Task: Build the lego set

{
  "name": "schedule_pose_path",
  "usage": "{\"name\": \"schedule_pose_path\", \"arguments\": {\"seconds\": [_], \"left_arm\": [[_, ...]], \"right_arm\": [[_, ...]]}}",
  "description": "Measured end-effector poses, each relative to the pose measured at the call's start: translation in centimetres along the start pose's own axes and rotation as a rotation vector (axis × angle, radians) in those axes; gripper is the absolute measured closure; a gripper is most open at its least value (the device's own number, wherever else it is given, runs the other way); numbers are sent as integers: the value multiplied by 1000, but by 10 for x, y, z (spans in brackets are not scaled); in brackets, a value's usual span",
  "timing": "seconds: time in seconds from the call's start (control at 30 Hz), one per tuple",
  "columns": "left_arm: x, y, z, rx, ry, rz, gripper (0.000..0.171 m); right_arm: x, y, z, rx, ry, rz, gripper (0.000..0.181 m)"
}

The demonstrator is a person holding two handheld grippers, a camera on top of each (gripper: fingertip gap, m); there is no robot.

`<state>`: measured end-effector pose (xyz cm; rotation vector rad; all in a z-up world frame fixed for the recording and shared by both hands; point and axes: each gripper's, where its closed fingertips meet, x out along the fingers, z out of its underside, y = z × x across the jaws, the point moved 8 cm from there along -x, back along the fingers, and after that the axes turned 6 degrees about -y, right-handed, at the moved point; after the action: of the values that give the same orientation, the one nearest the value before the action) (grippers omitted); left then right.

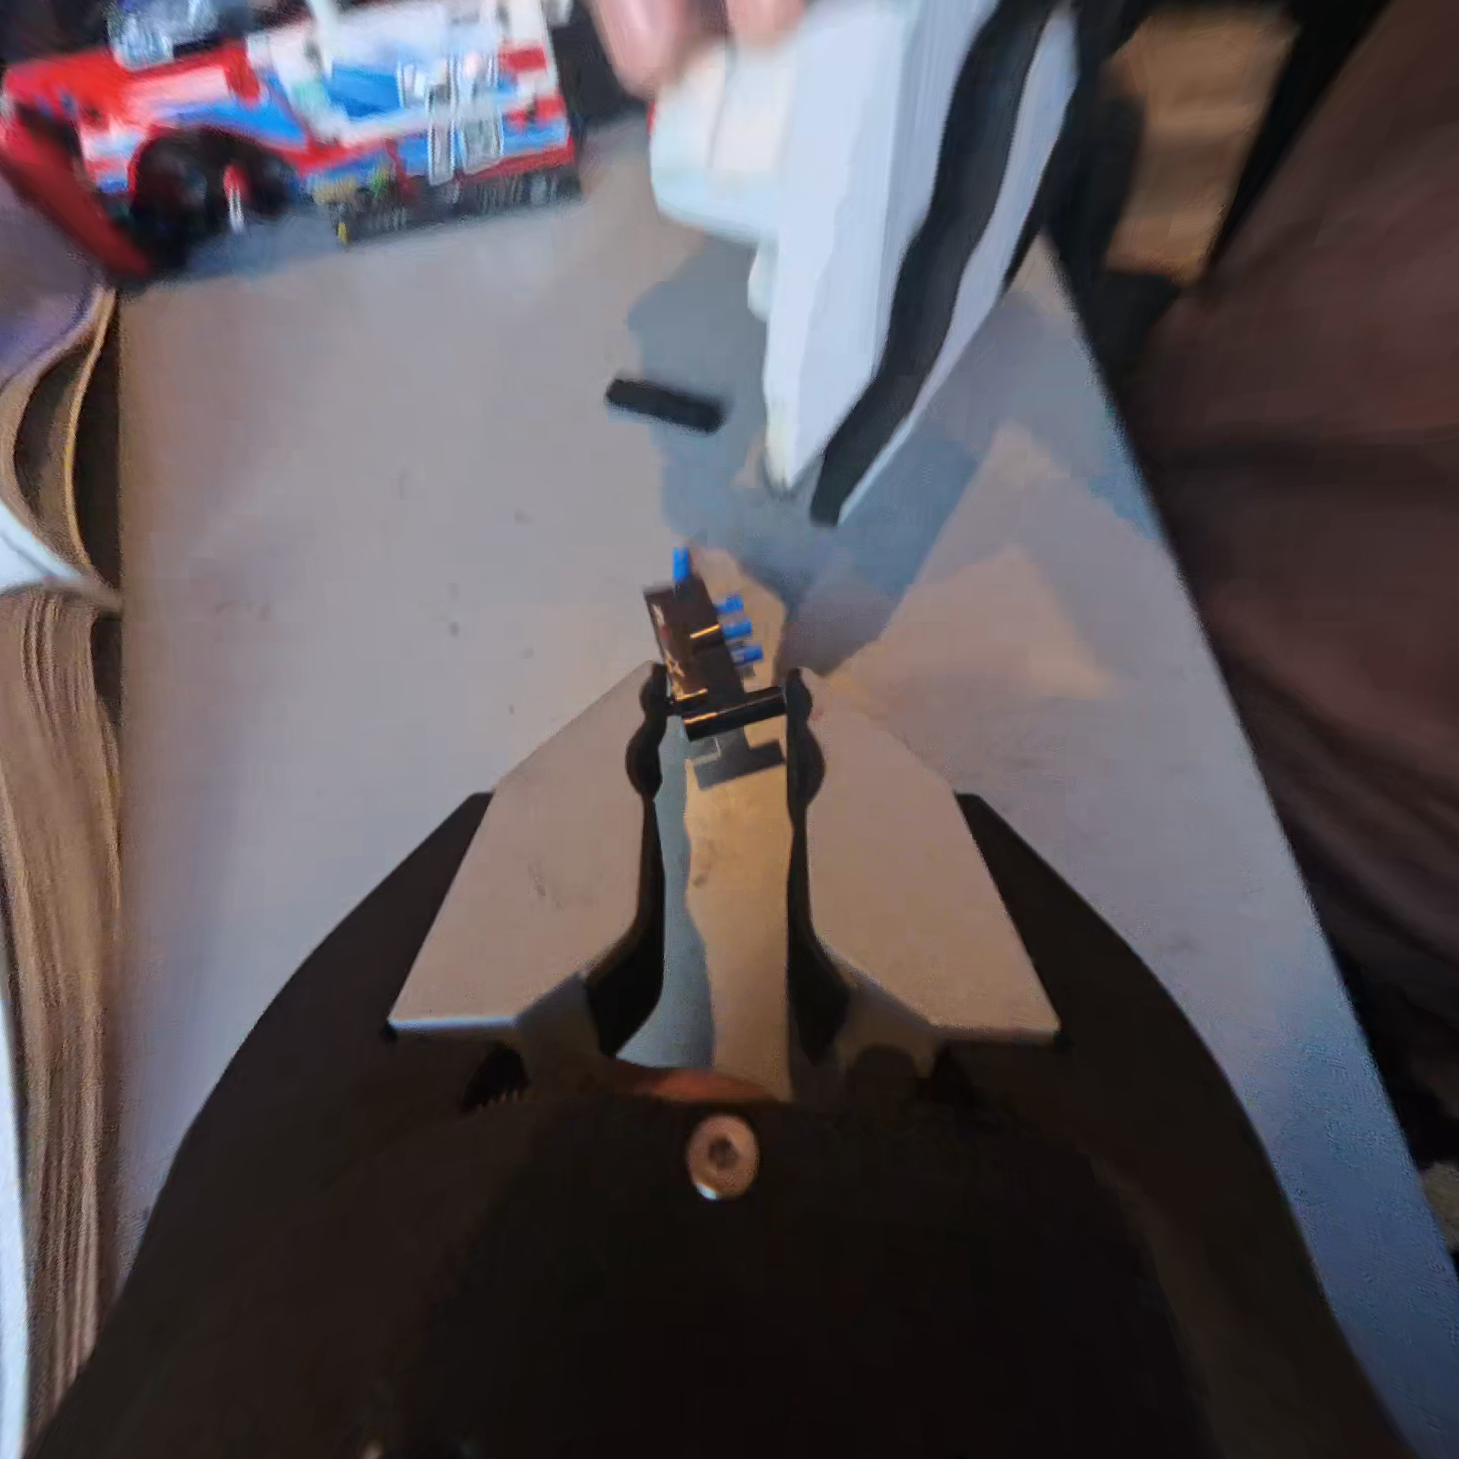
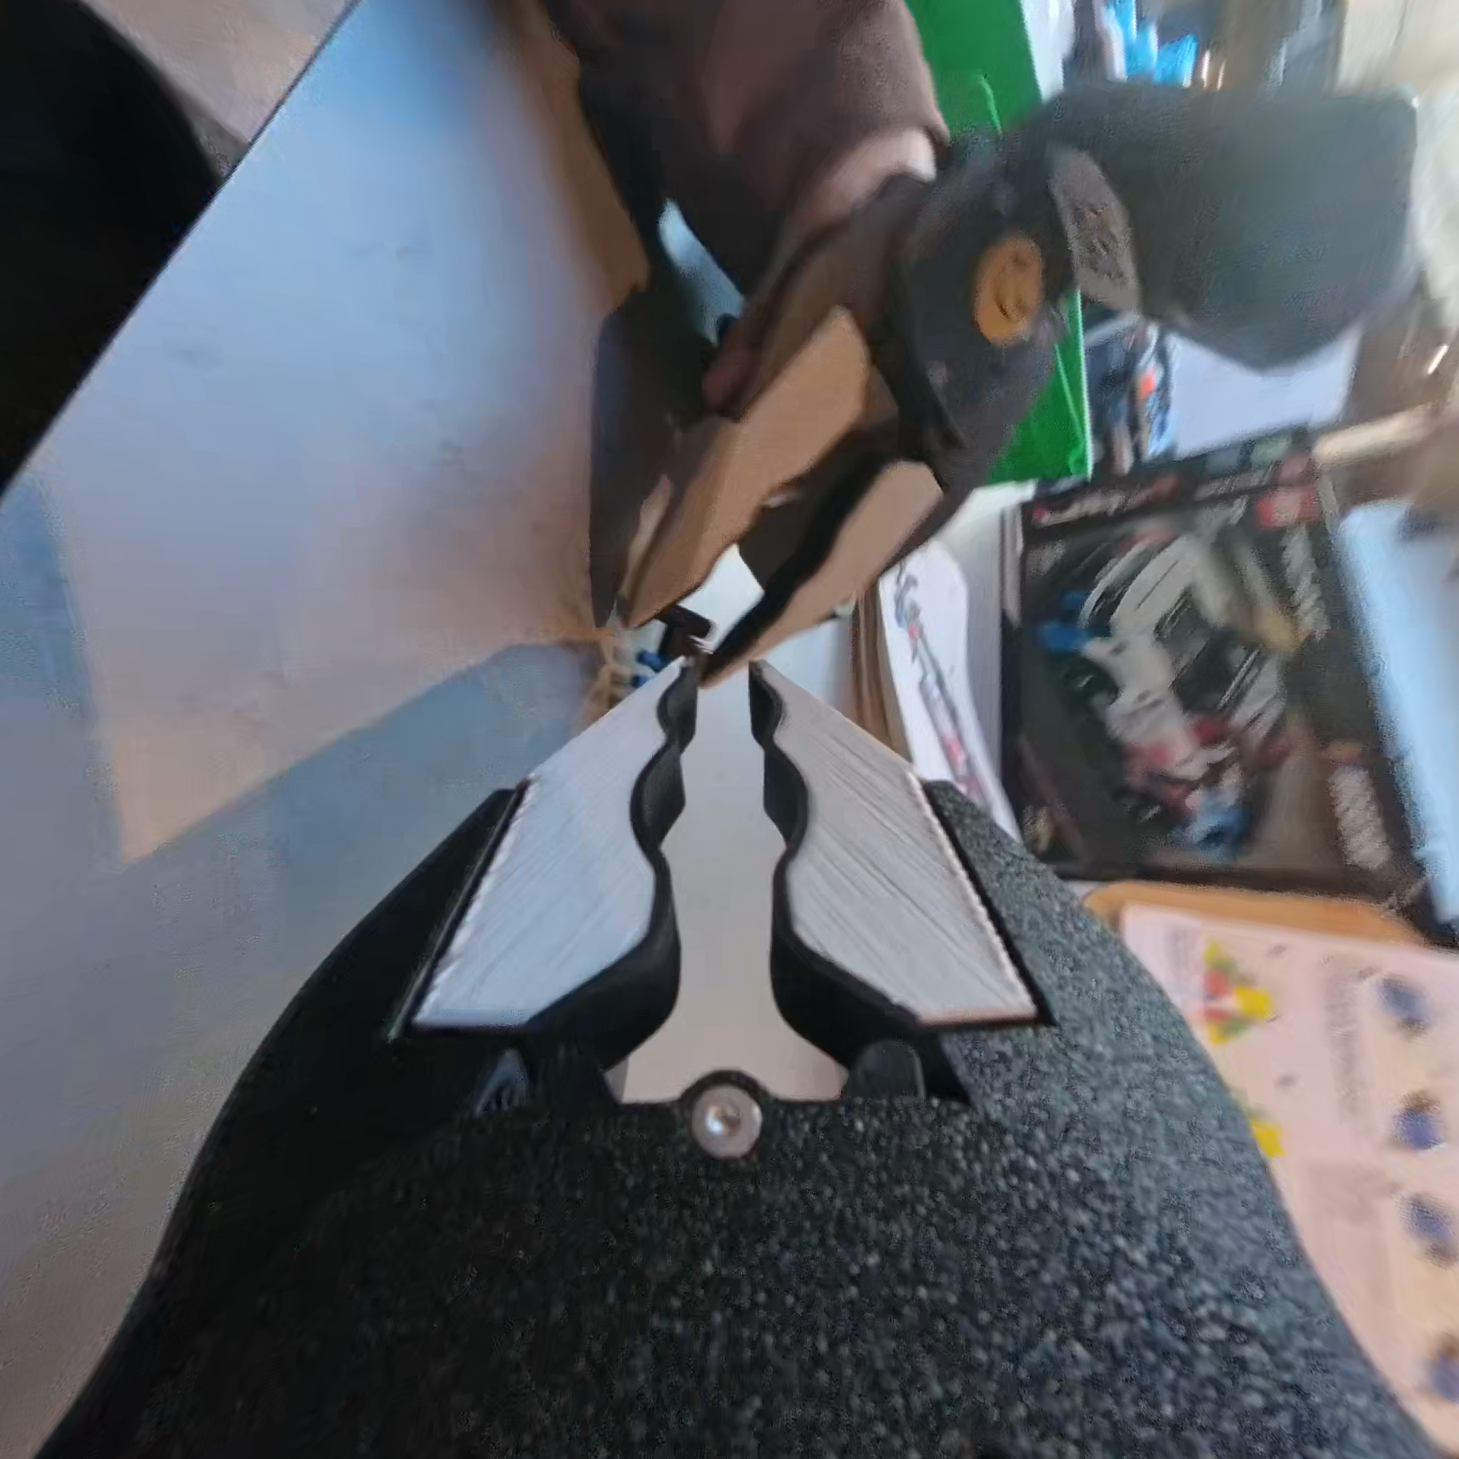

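Note:
My left gripper (image 1: 726, 699) is shut on a small black Lego assembly (image 1: 695, 639) with several blue pins sticking out of its side, held just above the grey table (image 1: 355, 553). It also shows in the right wrist view (image 2: 671, 631), coming down from above with the assembly at its tips. My right gripper (image 2: 720, 677) is slightly open and empty, its tips right beside the left gripper's tips. In the left wrist view it appears blurred at the upper right (image 1: 805, 474). A loose black Lego piece (image 1: 663, 404) lies on the table beyond.
A red and blue Lego box (image 1: 276, 134) stands at the table's far end. A dark Lego box (image 2: 1184, 655), a booklet (image 2: 932, 671) and an instruction sheet (image 2: 1303, 1066) lie at the right. A person's brown sleeve (image 1: 1303, 553) runs along the table edge. The grippers' ends are close to 5 cm from one another. The loose black Lego piece (image 1: 663, 404) is about equally far from each gripper, around 10 cm.

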<state>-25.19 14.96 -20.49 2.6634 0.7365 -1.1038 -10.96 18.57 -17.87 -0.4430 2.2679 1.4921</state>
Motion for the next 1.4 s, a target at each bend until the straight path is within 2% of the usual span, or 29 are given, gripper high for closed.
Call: {"name": "schedule_pose_path", "arguments": {"seconds": [0.07,0.17,0.27,0.37,0.53,0.73,0.83,0.9,1.03,1.17,1.2,1.27,1.4], "left_arm": [[6,1,5,-12,-88,-71,153],[4,4,7,-71,-102,-138,152],[-4,2,15,-170,-113,-247,150],[-13,7,23,-269,-115,-323,136],[-21,22,29,-333,-116,-329,132],[-10,33,20,-332,-107,-263,142],[-7,34,17,-321,-112,-252,139],[-11,30,18,-323,-127,-277,136],[-22,17,15,-264,-141,-319,125],[-23,1,20,-67,-217,-238,111],[-24,-4,22,-15,-238,-214,111],[-28,-10,20,61,-279,-153,123],[-29,-26,15,142,-321,-84,119]], "right_arm": [[-5,7,7,149,-17,-20,176],[-6,12,20,280,-76,-21,174],[1,11,27,423,-128,-90,171],[12,7,32,504,-197,-146,162],[18,6,33,626,-265,-237,160],[23,-1,43,747,-323,-290,163],[26,-5,42,776,-308,-323,176],[26,-6,41,783,-302,-320,177],[27,-6,41,766,-293,-310,177],[28,-4,34,795,-243,-335,177],[29,-3,33,814,-234,-339,177],[29,-2,30,847,-218,-337,177],[33,-5,24,880,-186,-349,177]]}}
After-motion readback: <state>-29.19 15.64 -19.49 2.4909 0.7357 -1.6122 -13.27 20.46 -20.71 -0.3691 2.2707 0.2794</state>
